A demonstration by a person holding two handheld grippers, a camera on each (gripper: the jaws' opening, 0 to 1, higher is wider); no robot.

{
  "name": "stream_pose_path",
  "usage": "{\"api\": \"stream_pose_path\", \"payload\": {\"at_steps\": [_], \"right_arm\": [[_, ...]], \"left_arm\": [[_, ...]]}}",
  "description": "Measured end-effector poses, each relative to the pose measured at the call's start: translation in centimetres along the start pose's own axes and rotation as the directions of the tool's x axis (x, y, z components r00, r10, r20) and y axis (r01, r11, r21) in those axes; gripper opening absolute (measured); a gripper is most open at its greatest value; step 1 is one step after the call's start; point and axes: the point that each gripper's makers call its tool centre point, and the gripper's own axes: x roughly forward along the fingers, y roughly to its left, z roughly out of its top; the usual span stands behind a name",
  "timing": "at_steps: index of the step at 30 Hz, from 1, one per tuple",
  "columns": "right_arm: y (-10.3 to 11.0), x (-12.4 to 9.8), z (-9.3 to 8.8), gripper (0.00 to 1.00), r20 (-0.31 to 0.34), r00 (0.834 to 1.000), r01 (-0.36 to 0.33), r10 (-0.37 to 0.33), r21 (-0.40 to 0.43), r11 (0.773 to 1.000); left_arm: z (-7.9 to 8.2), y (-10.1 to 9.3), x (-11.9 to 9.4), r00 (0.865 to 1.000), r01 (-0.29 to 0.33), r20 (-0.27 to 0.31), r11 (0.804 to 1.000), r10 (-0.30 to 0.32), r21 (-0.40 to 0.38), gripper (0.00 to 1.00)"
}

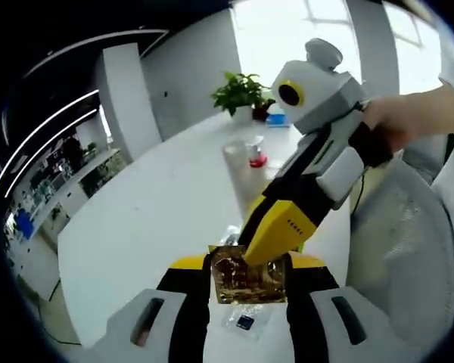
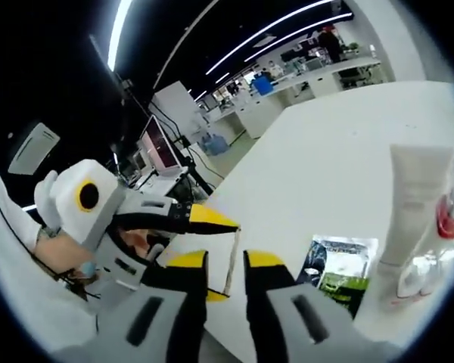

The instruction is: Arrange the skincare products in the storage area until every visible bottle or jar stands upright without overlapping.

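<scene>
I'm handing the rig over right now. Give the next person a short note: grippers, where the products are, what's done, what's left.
Left gripper: jaws closed on a gold sachet, held above the white table.
Right gripper: jaws pinch the same sachet edge-on, so both grippers hold it.
Products: a white tube stands upright, with a clear red-topped bottle beside it. A dark green sachet lies flat near the tube's base.
Done: tube and bottle appear upright.
Left: set the gold sachet down without overlapping anything. Probably tidy the green sachet too.
</scene>
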Motion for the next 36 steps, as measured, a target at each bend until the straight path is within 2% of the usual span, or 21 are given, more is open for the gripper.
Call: {"api": "stream_pose_path", "payload": {"at_steps": [9,17,21,23,24,26,29,32,34,36], "right_arm": [[-0.5,0.2,-1.3,0.03,-0.058,0.998,0.018,-0.014,0.062,0.998],[-0.9,0.0,-1.8,0.01,-0.070,0.997,0.033,-0.027,0.092,0.995],[-1.2,-0.1,-1.8,0.01,-0.062,0.997,0.047,-0.041,0.112,0.993],[-1.4,-0.2,-1.7,0.01,-0.049,0.998,0.052,-0.046,0.126,0.991],[-1.5,-0.3,-1.5,0.01,-0.037,0.998,0.053,-0.049,0.141,0.989],[-1.8,-0.5,-1.3,0.01,-0.020,0.998,0.056,-0.053,0.161,0.985],[-1.9,-0.7,-1.2,0.01,-0.004,0.999,0.049,-0.049,0.179,0.983],[-1.7,-0.8,-1.0,0.01,0.022,0.999,0.026,-0.031,0.195,0.981],[-1.5,-0.8,-0.6,0.01,0.050,0.999,0.008,-0.020,0.223,0.975],[-1.3,-0.8,-0.1,0.01,0.092,0.996,-0.017,-0.007,0.259,0.966]], "left_arm": [[-0.1,-0.8,0.2,1.000,0.021,-0.010,1.000,-0.020,0.022,0.36],[-0.3,-1.1,0.3,1.000,0.027,-0.016,1.000,-0.027,0.006,0.36],[-0.5,-1.0,0.4,0.999,0.028,-0.018,0.999,-0.029,-0.037,0.37],[-0.7,-0.9,0.3,0.999,0.035,-0.008,0.995,-0.036,-0.088,0.38],[-0.8,-0.8,0.2,0.999,0.036,0.008,0.988,-0.035,-0.147,0.40],[-1.1,-0.4,0.0,0.999,0.030,0.019,0.978,-0.027,-0.205,0.42],[-1.6,-0.2,-0.2,0.999,0.034,0.024,0.966,-0.029,-0.257,0.42],[-2.0,-0.1,-0.5,0.999,0.044,0.039,0.940,-0.033,-0.338,0.42],[-2.3,-0.2,-0.6,0.998,0.056,0.054,0.915,-0.038,-0.399,0.41],[-2.5,-0.5,-0.8,0.996,0.080,0.067,0.877,-0.054,-0.474,0.40]]}}
